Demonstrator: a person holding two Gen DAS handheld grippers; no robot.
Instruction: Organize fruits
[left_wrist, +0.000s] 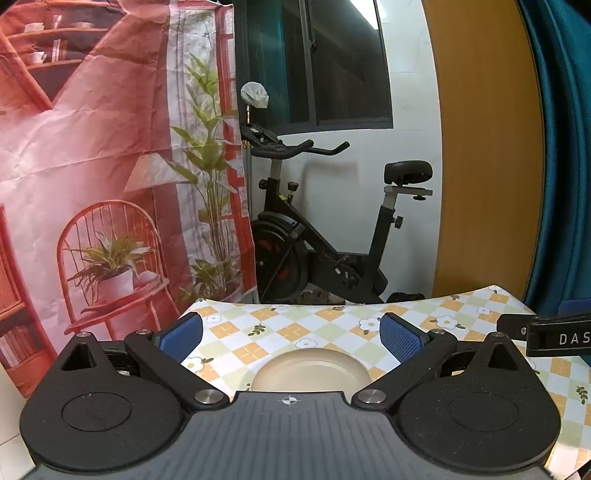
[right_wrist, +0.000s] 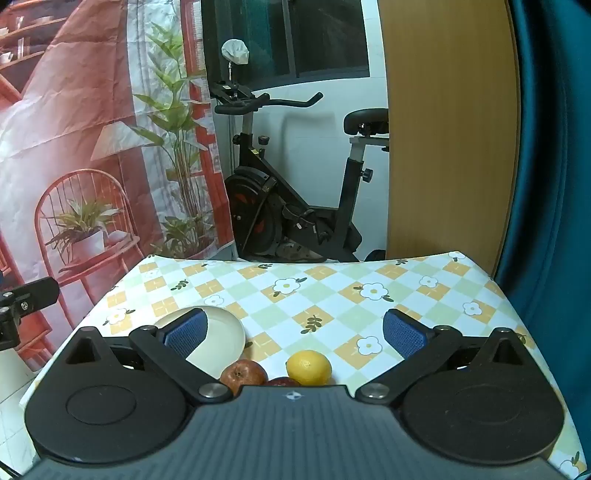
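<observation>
The left gripper (left_wrist: 291, 334) hangs released above the surface (left_wrist: 332, 317), its blue pads (left_wrist: 183, 334) spread wide with nothing between them, and directly below it a cream plate (left_wrist: 310, 373) sits empty near the surface's near edge. The right gripper (right_wrist: 295, 332) is likewise released, its pads (right_wrist: 403, 334) wide apart and gripping nothing. Just beneath it, close to the near edge, a yellow lemon (right_wrist: 309, 367) rests on the checked, flower-printed cloth, touching or nearly touching a red fruit (right_wrist: 283, 381) that is mostly hidden by the gripper body; a reddish-brown apple (right_wrist: 243, 374) lies just beside them to the left, right against the plate's (right_wrist: 221, 332) rim. The plate occupies the near-left part of the surface, the fruit outside it. Beyond the far edge stand a black exercise bike (right_wrist: 295, 206), a printed red backdrop (right_wrist: 74, 147) at left, a wooden panel (right_wrist: 447, 129) and a teal curtain (right_wrist: 554, 184) at right.
</observation>
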